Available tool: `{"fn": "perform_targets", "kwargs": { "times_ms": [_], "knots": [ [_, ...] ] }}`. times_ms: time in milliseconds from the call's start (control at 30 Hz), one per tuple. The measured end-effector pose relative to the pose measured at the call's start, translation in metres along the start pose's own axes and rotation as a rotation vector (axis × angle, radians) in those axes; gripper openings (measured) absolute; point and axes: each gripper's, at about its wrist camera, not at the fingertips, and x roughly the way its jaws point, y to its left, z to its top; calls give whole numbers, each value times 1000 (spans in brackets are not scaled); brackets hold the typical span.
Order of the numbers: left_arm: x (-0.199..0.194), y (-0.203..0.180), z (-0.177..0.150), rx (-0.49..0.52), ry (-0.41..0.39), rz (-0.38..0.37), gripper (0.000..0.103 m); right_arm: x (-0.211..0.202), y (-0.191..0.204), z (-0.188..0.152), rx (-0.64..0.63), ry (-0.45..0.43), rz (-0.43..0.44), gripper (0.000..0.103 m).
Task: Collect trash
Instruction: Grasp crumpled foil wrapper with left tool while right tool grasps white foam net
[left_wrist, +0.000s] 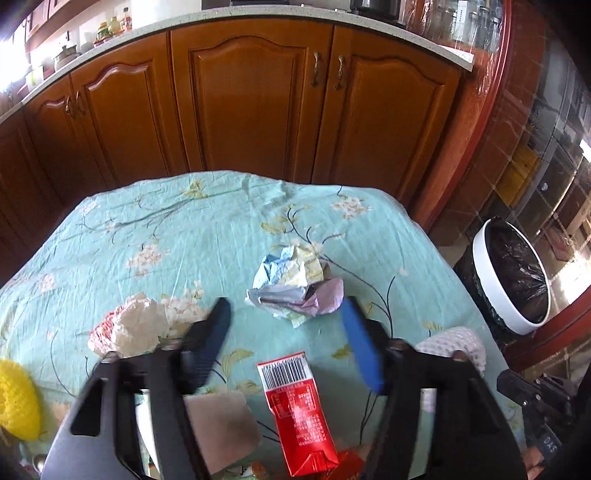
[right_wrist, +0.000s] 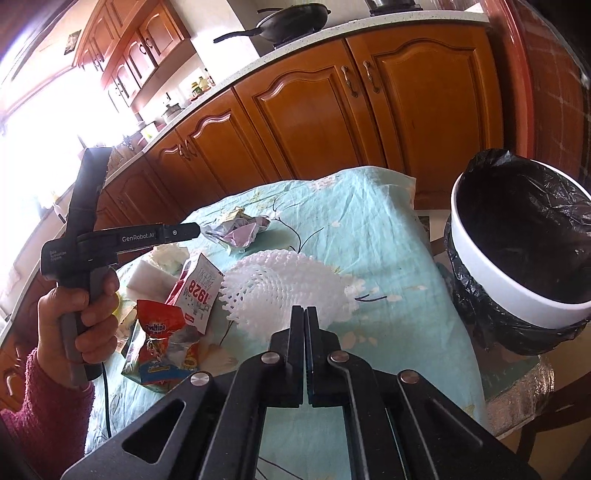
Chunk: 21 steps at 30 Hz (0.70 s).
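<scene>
My left gripper (left_wrist: 286, 306) is open, its fingers either side of and just short of a crumpled foil wrapper (left_wrist: 293, 284), also in the right wrist view (right_wrist: 238, 230). A red wrapper with a barcode (left_wrist: 299, 410) lies under the left gripper. A crumpled pale paper ball (left_wrist: 133, 326) lies to its left. My right gripper (right_wrist: 304, 314) is shut and empty, above a white foam fruit net (right_wrist: 280, 284). The white bin with a black liner (right_wrist: 517, 229) stands right of the table; it also shows in the left wrist view (left_wrist: 513, 273).
The table has a teal floral cloth (left_wrist: 184, 229). More snack wrappers (right_wrist: 166, 343) and a white sponge block (right_wrist: 151, 277) lie at the near left. A yellow net (left_wrist: 16, 398) sits at the left edge. Wooden cabinets (left_wrist: 251, 107) stand behind the table.
</scene>
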Motion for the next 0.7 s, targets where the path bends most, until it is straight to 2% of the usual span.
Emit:
{"fn": "perform_targets", "kwargs": {
  "times_ms": [67,233,300,333,467,500,533,567,600,633,667,700],
  "knots": [
    [7,-7,7,36,3,31,76,-3,0,1,-2,-7,3,0],
    [51,-22,19,98,95,97,74,-5,-1,2,3,-12,6,0],
    [68,-24,19,114,142,111,53,-5,-3,2,7,-13,3,0],
    [74,-23,17,113,165,118,38,-5,-4,2,9,-14,1,0],
    [71,-25,14,129,134,109,31,-6,-8,4,21,-18,4,2],
    [70,-24,13,128,129,95,30,-5,-10,6,32,-19,21,8],
    [68,-24,13,125,126,88,29,-4,-11,7,46,-19,30,10],
    [65,-23,12,122,120,86,29,-2,-13,9,59,-15,31,21],
    [62,-23,11,120,112,80,28,1,-13,11,64,-14,33,44],
    [59,-23,10,117,105,75,27,3,-13,13,63,-19,35,55],
    [55,-22,9,113,98,72,27,7,-11,15,58,-25,34,71],
    [50,-24,8,111,90,70,27,12,-10,18,48,-27,26,71]
  ]
}}
